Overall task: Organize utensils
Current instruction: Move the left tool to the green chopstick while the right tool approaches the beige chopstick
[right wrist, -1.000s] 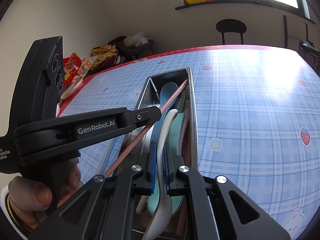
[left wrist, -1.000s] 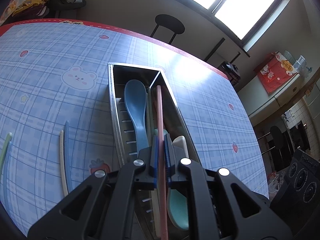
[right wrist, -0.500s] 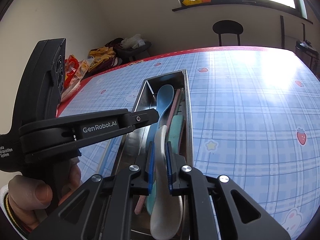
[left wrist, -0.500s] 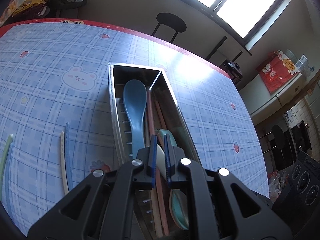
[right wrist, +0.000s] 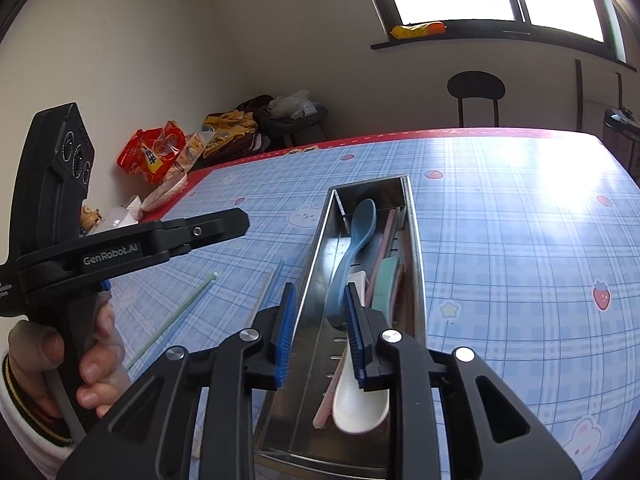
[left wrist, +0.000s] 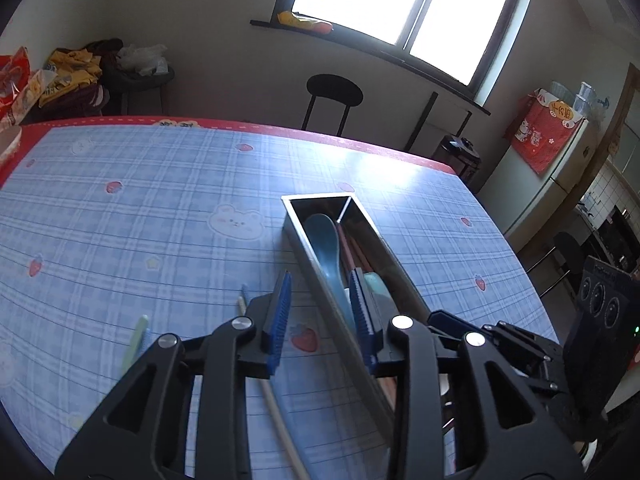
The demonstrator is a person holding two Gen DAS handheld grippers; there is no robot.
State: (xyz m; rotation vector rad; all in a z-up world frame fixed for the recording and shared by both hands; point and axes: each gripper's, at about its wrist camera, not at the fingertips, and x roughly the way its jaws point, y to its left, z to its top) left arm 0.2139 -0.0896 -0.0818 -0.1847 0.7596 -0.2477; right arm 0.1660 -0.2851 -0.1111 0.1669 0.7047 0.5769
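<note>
A long steel tray (right wrist: 416,280) lies on the blue checked tablecloth. It holds a blue spoon (right wrist: 356,240), a teal spoon (right wrist: 386,284), a white spoon (right wrist: 360,404) and pink chopsticks (right wrist: 384,240). My right gripper (right wrist: 320,332) hovers over the tray's near end with its jaws opening; the pads touch nothing. My left gripper (left wrist: 320,312) hangs above the tray's left wall (left wrist: 320,264), its jaws also opening with nothing gripped. Beside the tray on the cloth lie a cream chopstick (left wrist: 276,404), a blue chopstick (right wrist: 274,284) and a green chopstick (right wrist: 180,312).
A hand (right wrist: 40,360) holds the left gripper (right wrist: 236,222) at the left of the right wrist view. Snack bags (right wrist: 152,156) and a bowl sit at the table's far left corner. A black chair (left wrist: 334,92) stands behind the table under the window.
The left gripper let go of a pink chopstick, which now lies in the tray, then rose and swung left. The right gripper released the white spoon into the tray and lifted slightly.
</note>
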